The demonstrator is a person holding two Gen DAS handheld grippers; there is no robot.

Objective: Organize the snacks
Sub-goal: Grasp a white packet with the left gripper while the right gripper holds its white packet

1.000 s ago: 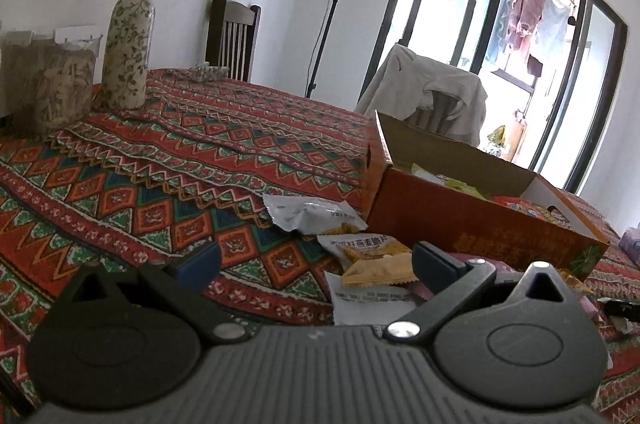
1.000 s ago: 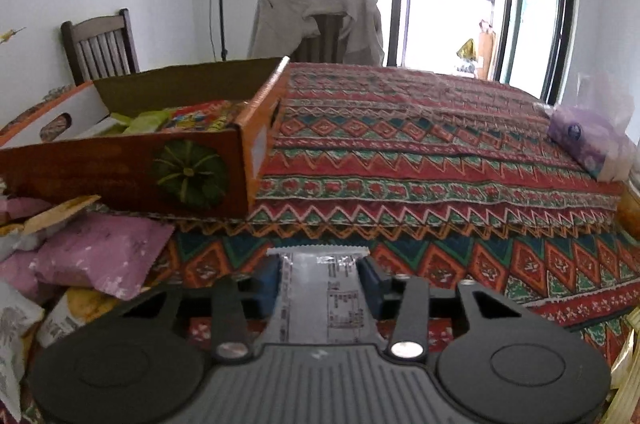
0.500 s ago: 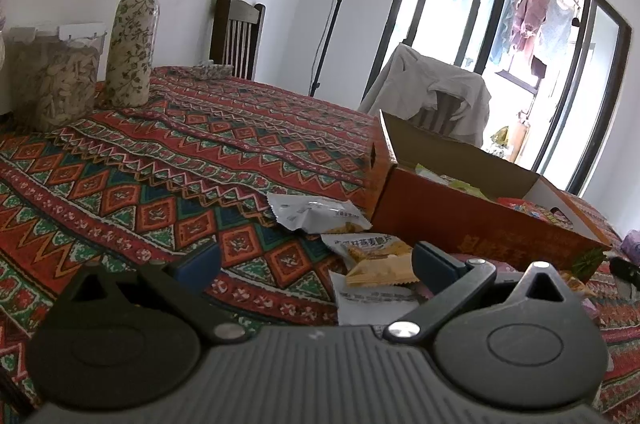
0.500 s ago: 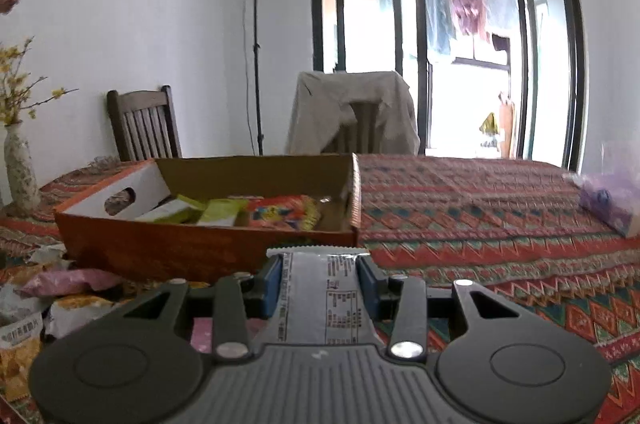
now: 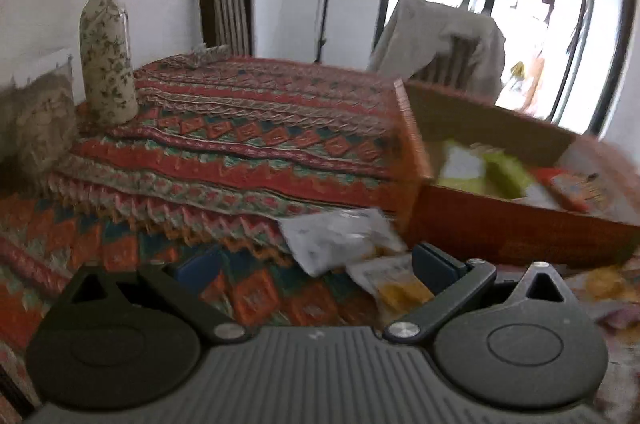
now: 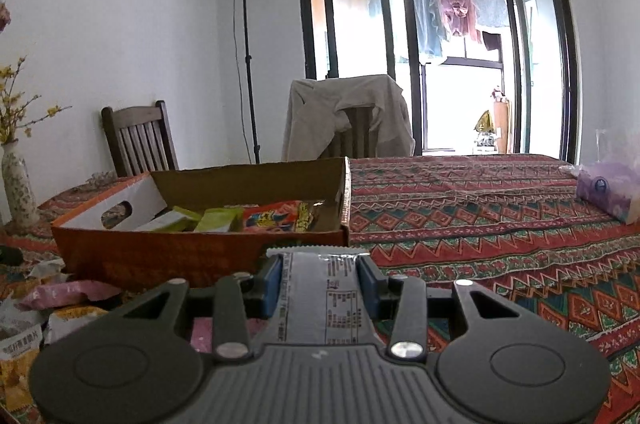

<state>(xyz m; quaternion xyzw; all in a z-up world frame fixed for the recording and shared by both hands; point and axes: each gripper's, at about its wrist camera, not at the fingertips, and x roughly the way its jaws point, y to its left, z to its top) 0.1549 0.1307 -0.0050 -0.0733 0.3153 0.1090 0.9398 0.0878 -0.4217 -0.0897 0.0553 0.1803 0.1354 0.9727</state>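
Note:
An orange cardboard box (image 6: pixel 160 256) with green and red snack packs inside stands on the patterned tablecloth; it also shows in the left wrist view (image 5: pixel 500 228). My right gripper (image 6: pixel 320 278) is shut on a silver snack packet (image 6: pixel 320 296), held in the air in front of the box's near wall. My left gripper (image 5: pixel 316 266) is open and empty above loose packets: a white one (image 5: pixel 336 238) and a yellow one (image 5: pixel 396 284) beside the box's corner. More loose packets, pink (image 6: pixel 68 294) and yellow (image 6: pixel 18 356), lie left of the box.
A flowered vase (image 5: pixel 106 60) and a jar (image 5: pixel 40 120) stand at the table's far left. Two chairs (image 6: pixel 138 140) stand behind the table, one draped with a jacket (image 6: pixel 348 120). A purple tissue pack (image 6: pixel 608 192) lies at the right edge.
My right gripper has risen with the silver packet, so the box's inside now shows. My left gripper has shifted and lifted; its view is blurred by motion.

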